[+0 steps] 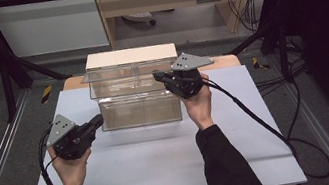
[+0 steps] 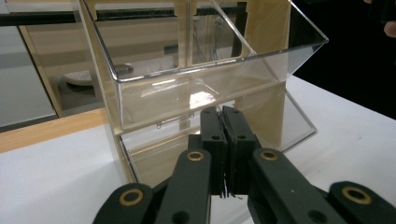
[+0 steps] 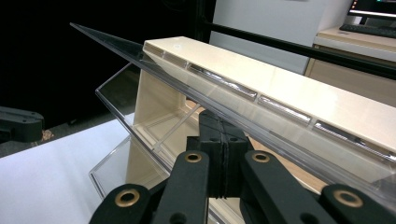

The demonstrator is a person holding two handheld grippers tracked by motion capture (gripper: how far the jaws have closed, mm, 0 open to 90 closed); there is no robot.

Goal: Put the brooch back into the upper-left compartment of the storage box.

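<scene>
both hand-held grippers, left hand-held gripper [image 1: 98,121] and right hand-held gripper [image 1: 156,76], pressed together beside clear bins [image 1: 135,95].

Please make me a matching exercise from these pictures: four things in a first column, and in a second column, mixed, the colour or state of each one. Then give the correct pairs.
Column 1
1. left gripper
2. upper clear bin
3. top board of the bin rack
4. cable of the right gripper

Column 2
A. transparent, tilted open, nothing seen inside
B. pale wood colour
C. black, trailing over the white table and off its right edge
D. jaws pressed together, near the lower bin

Pairs: 1-D, 2-A, 3-B, 4-C
</scene>
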